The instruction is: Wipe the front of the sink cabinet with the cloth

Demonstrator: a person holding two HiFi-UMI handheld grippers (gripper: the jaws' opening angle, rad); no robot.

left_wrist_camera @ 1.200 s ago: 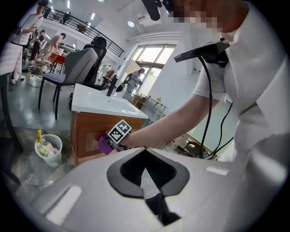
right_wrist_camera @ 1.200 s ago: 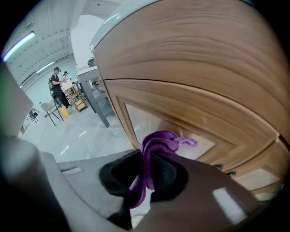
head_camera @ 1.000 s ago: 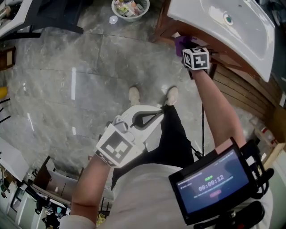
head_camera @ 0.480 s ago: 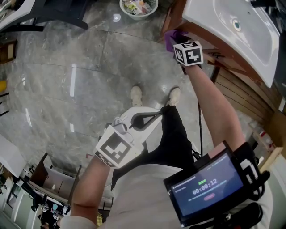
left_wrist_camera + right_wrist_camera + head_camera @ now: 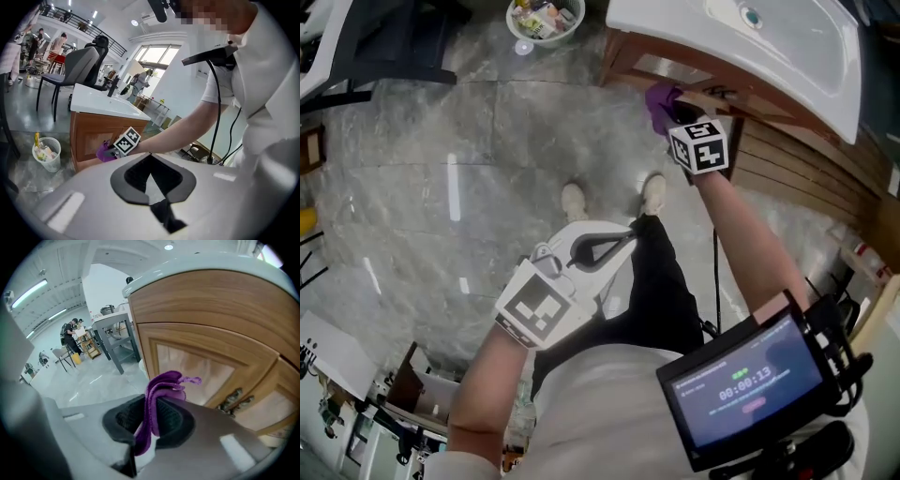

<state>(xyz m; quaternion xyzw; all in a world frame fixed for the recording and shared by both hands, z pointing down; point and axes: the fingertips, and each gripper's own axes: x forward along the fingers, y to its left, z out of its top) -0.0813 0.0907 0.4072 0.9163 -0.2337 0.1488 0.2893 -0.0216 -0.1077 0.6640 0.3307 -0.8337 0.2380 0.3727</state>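
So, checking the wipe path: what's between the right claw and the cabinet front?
Only the purple cloth the right claw grips, poking toward the cabinet door; the right gripper view shows nothing else.

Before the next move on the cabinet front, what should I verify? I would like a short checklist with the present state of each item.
1. Cloth gripped in right claw: ok, pinched between the jaws.
2. Cloth touching cabinet door: cannot tell; it is close.
3. Left claw out of the way: ok, shut, empty, held away from the cabinet.
4. Door handles clear of the cloth: ok, they lie to its side.
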